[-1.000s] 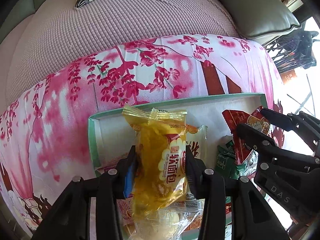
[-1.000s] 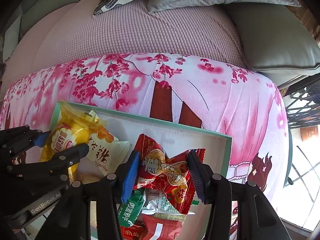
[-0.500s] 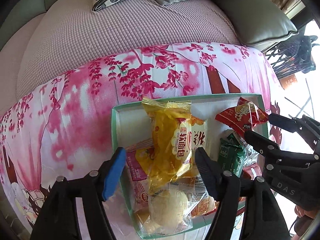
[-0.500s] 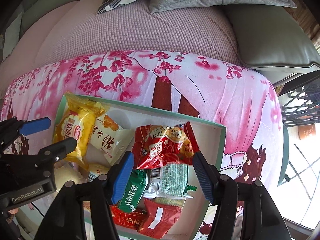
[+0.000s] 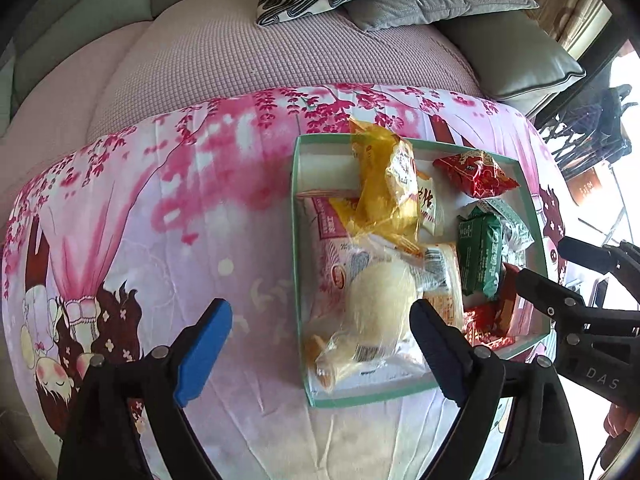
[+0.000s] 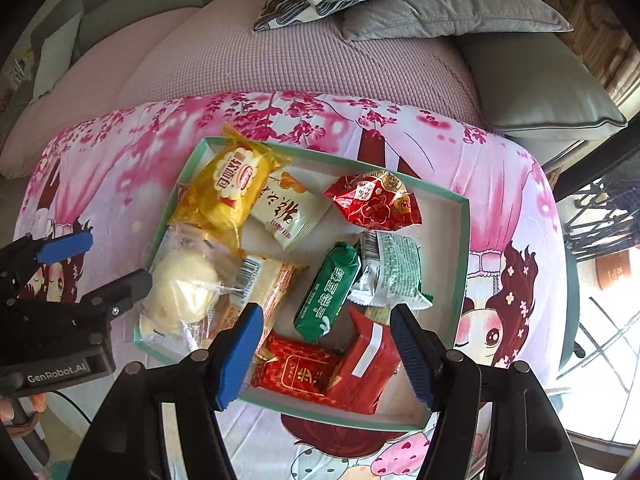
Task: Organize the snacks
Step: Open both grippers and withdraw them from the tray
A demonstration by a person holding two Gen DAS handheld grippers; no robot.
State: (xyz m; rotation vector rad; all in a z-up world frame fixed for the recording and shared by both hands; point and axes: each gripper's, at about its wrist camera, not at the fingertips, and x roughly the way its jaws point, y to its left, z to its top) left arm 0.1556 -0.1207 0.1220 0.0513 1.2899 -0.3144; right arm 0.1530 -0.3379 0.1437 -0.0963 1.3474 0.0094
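So the landmark here is the green-rimmed box (image 6: 466, 240) sitting on the pink blossom-print cloth (image 6: 516, 184), and as far as I can see every snack is already inside it. The yellow bread pack (image 6: 230, 188) leans in the far-left corner with its long axis running from that corner toward the box's middle, and the red crinkly pack (image 6: 374, 200) lies toward the far-right side. The left gripper (image 5: 320, 344) hangs off the box's near-left edge, jaws opening with nothing between them. The right gripper (image 6: 326, 348) sits over the near edge, also opening and empty. If anything needs straightening, I'd say right is nearer the red pack and left the yellow one.
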